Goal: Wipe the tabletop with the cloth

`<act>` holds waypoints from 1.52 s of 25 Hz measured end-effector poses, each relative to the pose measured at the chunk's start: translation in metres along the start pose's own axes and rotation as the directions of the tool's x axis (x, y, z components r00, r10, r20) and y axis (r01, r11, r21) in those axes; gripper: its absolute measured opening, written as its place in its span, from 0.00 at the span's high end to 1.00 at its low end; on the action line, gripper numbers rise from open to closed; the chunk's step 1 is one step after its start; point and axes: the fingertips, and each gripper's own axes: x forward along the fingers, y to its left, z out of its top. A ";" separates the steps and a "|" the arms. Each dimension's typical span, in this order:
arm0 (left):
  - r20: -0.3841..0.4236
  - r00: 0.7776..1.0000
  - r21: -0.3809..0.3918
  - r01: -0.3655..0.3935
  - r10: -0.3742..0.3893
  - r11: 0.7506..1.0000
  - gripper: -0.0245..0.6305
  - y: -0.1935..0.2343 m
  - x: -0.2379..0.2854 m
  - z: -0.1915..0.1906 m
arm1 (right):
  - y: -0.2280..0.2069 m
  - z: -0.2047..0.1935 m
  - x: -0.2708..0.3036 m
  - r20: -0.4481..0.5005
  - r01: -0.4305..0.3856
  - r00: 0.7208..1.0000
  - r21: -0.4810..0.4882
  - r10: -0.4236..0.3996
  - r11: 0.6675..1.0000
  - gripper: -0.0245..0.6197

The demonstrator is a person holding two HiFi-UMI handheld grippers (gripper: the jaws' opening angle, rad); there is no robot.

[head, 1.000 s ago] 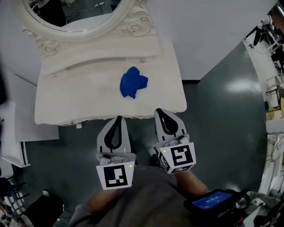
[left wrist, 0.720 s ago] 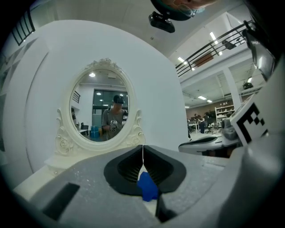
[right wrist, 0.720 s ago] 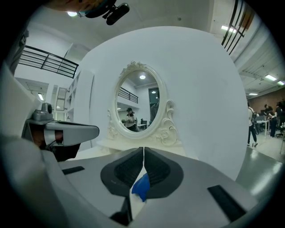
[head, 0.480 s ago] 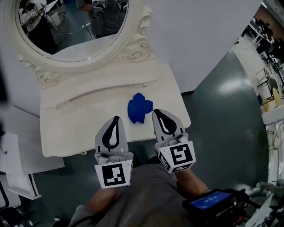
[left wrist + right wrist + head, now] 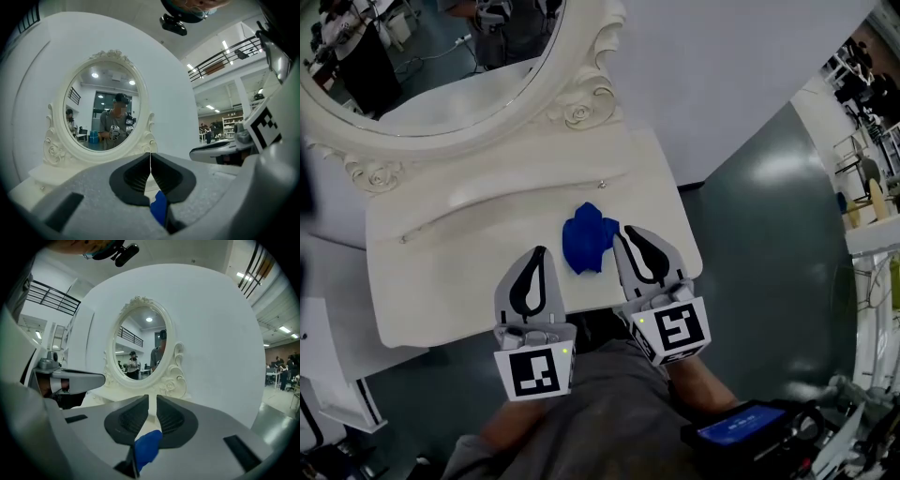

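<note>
Although both tools were raised toward the work, neither held anything: the left gripper (image 5: 537, 255) hung over the near edge of the tabletop (image 5: 459, 272) with its jaws pressed together, its own view showing the pads met along a thin seam and nothing between them. To its right and slightly ahead lay the blue cloth (image 5: 585, 240), bunched in a heap on the near right part of the tabletop, its long axis running roughly from the near edge toward the mirror (image 5: 431, 66). Just right of the cloth stood the right gripper (image 5: 628, 234), likewise clenched and empty, its tip alongside the cloth's right flank. On that showing the right gripper was the nearer of the two, and the cloth lay to its left rather than ahead of it, so any pickup would, in my judgement, call for the jaws to part and the tool to swing leftward. Whether that tip touched the cloth or merely stood beside it could not be settled. In each gripper view the cloth showed only as a blue scrap through the opening behind the pads. The table's near edge was masked by both grippers, and the mirror was cut off at the top.
</note>
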 end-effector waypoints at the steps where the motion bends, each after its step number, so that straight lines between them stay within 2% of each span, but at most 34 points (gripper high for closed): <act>1: -0.017 1.000 -0.007 -0.002 0.002 1.000 0.93 0.001 0.008 -0.004 | -0.003 -0.006 0.008 -0.017 -0.008 1.000 0.013 0.008 1.000 0.93; 2: -0.035 0.999 -0.013 -0.004 0.004 1.000 0.93 0.003 0.015 -0.009 | -0.006 -0.013 0.016 -0.038 -0.017 0.999 0.027 0.018 0.999 0.92; 3: -0.052 0.999 -0.015 -0.005 0.004 1.000 0.93 0.005 0.023 -0.014 | -0.008 -0.021 0.024 -0.061 -0.027 0.998 0.041 0.030 0.999 0.87; 4: -0.070 0.998 -0.015 -0.006 0.005 1.000 0.93 0.006 0.031 -0.021 | -0.009 -0.030 0.033 -0.085 -0.041 0.995 0.053 0.045 0.998 0.75; 5: -0.088 0.996 -0.017 -0.007 0.006 1.000 0.93 0.008 0.040 -0.028 | -0.010 -0.040 0.043 -0.110 -0.058 0.992 0.064 0.065 0.996 0.69; 8: -0.153 0.988 -0.036 -0.015 0.009 0.999 0.93 0.011 0.065 -0.054 | -0.010 -0.074 0.070 -0.183 -0.123 0.973 0.097 0.139 0.988 0.59; 13: -0.254 0.967 -0.063 -0.024 0.007 0.998 0.93 0.012 0.095 -0.096 | -0.011 -0.134 0.104 -0.310 -0.162 0.928 0.172 0.209 0.972 0.50; 18: -0.336 0.942 -0.086 -0.047 0.015 0.995 0.93 0.012 0.110 -0.129 | -0.004 -0.200 0.114 -0.480 -0.199 0.836 0.188 0.267 0.962 0.49; 20: -0.351 0.936 -0.090 -0.050 0.015 0.995 0.93 0.014 0.114 -0.137 | -0.002 -0.209 0.116 -0.506 -0.212 0.818 0.175 0.272 0.962 0.49; 22: -0.360 0.933 -0.096 -0.054 0.016 0.994 0.93 0.017 0.114 -0.142 | 0.001 -0.209 0.117 -0.507 -0.222 0.817 0.162 0.274 0.962 0.52; 24: -0.363 0.932 -0.099 -0.059 0.019 0.993 0.93 0.019 0.113 -0.143 | 0.002 -0.203 0.119 -0.494 -0.221 0.826 0.158 0.271 0.962 0.72; 25: -0.361 0.932 -0.098 -0.061 0.022 0.993 0.93 0.019 0.114 -0.142 | 0.001 -0.200 0.120 -0.487 -0.218 0.831 0.158 0.268 0.963 0.78; 27: -0.348 0.937 -0.089 -0.065 0.030 0.994 0.93 0.020 0.118 -0.136 | -0.005 -0.191 0.123 -0.470 -0.216 0.842 0.157 0.265 0.964 0.83; 32: -0.280 0.958 -0.058 -0.080 0.061 0.995 0.93 0.023 0.126 -0.099 | -0.016 -0.141 0.126 -0.390 -0.232 0.879 0.155 0.275 0.960 0.86; 38: -0.208 0.969 -0.003 -0.133 0.129 0.991 0.93 0.036 0.134 -0.049 | -0.024 -0.064 0.138 -0.258 -0.287 0.915 0.120 0.309 0.950 0.86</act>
